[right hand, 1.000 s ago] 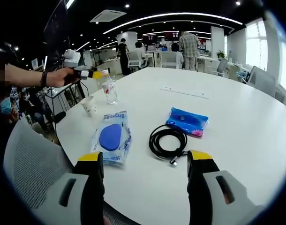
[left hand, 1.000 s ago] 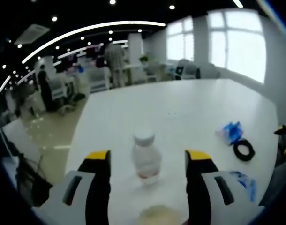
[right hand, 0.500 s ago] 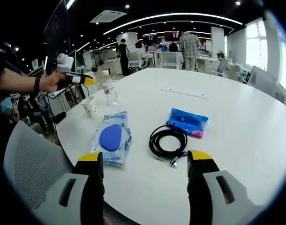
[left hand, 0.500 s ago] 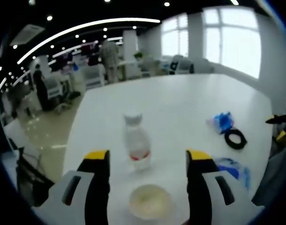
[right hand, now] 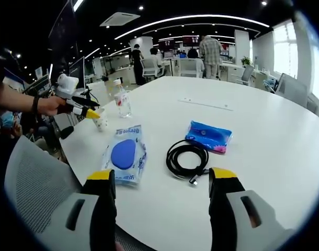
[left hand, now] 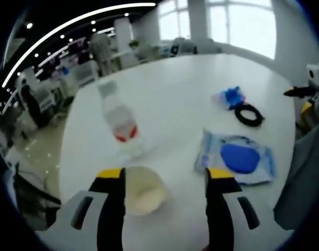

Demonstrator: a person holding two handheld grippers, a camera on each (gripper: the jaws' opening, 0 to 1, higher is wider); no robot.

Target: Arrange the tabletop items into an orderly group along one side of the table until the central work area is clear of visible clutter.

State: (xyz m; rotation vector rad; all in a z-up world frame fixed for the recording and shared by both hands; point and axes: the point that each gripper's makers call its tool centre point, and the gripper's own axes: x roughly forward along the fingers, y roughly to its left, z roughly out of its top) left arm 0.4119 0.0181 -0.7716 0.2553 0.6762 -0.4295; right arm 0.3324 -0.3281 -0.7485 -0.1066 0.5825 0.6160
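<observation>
White tabletop (right hand: 264, 130) in an open office carries a paper cup (left hand: 141, 189), a clear bottle (left hand: 119, 121), a blue-pad packet (right hand: 124, 153), a coiled black cable (right hand: 186, 158) and a blue pouch (right hand: 208, 135). Left tongs (left hand: 162, 175) gape wide around the cup near the table edge. Right tongs (right hand: 162, 180) hover wide, empty, nearer than the packet and cable.

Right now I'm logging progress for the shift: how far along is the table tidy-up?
Barely begun. Nothing looks grouped: the blue packet, black cable coil and blue pouch lie spread over the white table. In hand: the left gripper, jaws open, is at the paper cup near the table edge, beside the water bottle. The right gripper hangs open, holding nothing. Left: gathering every item along one side.
</observation>
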